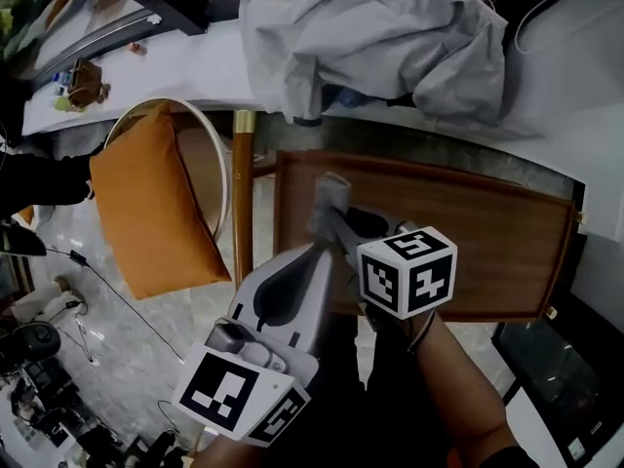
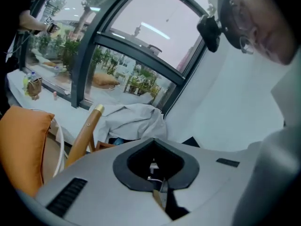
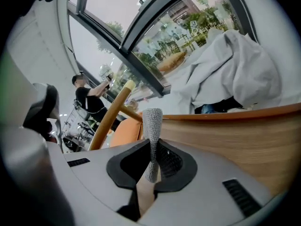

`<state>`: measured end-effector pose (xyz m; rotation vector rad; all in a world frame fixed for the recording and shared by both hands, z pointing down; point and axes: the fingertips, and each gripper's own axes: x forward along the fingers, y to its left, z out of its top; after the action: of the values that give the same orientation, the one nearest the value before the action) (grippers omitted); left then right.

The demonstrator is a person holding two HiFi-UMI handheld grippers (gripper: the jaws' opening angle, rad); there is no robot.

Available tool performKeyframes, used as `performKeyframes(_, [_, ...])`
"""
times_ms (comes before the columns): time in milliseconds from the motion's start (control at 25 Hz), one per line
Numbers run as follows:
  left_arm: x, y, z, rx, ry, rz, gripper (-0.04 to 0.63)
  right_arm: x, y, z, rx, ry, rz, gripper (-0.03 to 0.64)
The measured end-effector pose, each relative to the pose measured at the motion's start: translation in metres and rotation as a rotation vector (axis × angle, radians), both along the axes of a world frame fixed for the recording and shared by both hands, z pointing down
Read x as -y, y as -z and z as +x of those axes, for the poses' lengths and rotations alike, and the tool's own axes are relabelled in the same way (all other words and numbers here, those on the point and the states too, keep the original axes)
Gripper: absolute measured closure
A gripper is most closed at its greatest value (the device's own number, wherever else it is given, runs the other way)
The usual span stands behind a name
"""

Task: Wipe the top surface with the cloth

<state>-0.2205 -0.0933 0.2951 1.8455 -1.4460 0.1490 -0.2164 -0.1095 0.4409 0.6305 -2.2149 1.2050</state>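
Two hand-held grippers appear, the left gripper and the right gripper. There is one grey cloth, one wooden tabletop and one chair bearing one orange cushion. One heap of grey fabric lies on the counter, and one person stands beyond.

Cloth: grey knit, coarse, matt.
Counter: brown wood, smooth, low sheen, visible grain.
Cushion, 9 o'clock: orange woven fabric, matt.
Garment, 12 o'clock: pale grey cloth, crumpled, soft.
Floor: polished veined stone.
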Motion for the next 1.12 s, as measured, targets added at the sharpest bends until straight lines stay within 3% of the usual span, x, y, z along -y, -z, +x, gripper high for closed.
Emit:
performKeyframes(240, [-0.017, -0.003, -0.04, -0.022, 0.035, 0.004, 0.584, -0.013, -0.017, -0.069, 0.01, 0.047, -0.025, 0.575])
performKeyframes(440, [-0.023, -0.005, -0.042, -0.046, 0.026, 0.002, 0.584, -0.014, -0.034, -0.084, -0.051, 0.068, -0.037, 0.575])
performKeyframes(760, [-0.013, -0.011, -0.023, -0.041, -0.004, 0.005, 0.584, -0.006, -0.051, -0.046, -0.168, 0.036, -0.043, 0.575])
performKeyframes(1120, [-0.001, -0.046, 0.026, -0.021, -0.035, -0.058, 0.584, 0.021, -0.054, 0.047, -0.25, -0.052, -0.031, 0.574])
